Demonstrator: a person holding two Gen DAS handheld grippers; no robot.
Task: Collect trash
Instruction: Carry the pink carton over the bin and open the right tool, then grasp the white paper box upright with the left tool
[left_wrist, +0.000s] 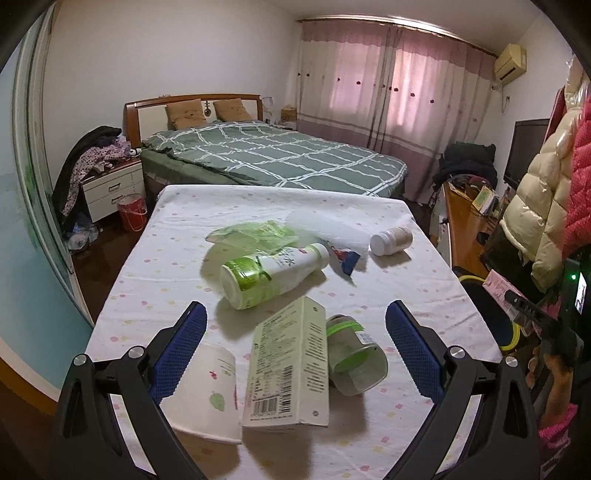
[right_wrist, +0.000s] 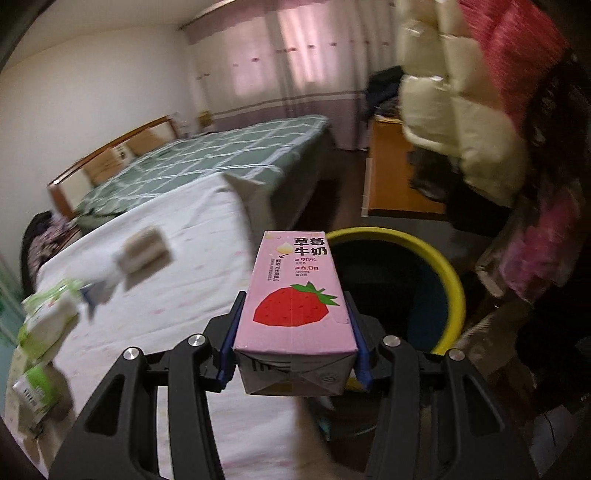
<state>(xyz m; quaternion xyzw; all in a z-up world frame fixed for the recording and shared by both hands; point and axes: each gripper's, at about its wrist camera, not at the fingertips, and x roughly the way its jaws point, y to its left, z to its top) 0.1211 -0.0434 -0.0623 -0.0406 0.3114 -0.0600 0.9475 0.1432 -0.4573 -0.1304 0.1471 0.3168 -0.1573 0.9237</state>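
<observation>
My right gripper (right_wrist: 294, 297) is shut on a pink strawberry milk carton (right_wrist: 295, 280), held past the table's corner just before a yellow-rimmed dark bin (right_wrist: 456, 284). That carton (left_wrist: 498, 288) and the bin (left_wrist: 474, 280) also show at the right edge of the left wrist view. My left gripper (left_wrist: 295, 310) hangs open over the cloth-covered table (left_wrist: 166, 258) with nothing between its pads. Below it lie a pale green carton (left_wrist: 291, 365), a paper cup (left_wrist: 207, 391) and a clear cup (left_wrist: 351, 354). Farther off are a green-and-white bottle (left_wrist: 273, 273), a white pill bottle (left_wrist: 391, 240), a green bag (left_wrist: 255, 232) and a wrapper (left_wrist: 345, 258).
A bed (left_wrist: 273, 155) stands beyond the table, with a nightstand (left_wrist: 110, 188) and a red bucket (left_wrist: 131, 210) to its left. To the right are a wooden desk (left_wrist: 461, 221) and hanging padded jackets (left_wrist: 546, 177), close above the bin.
</observation>
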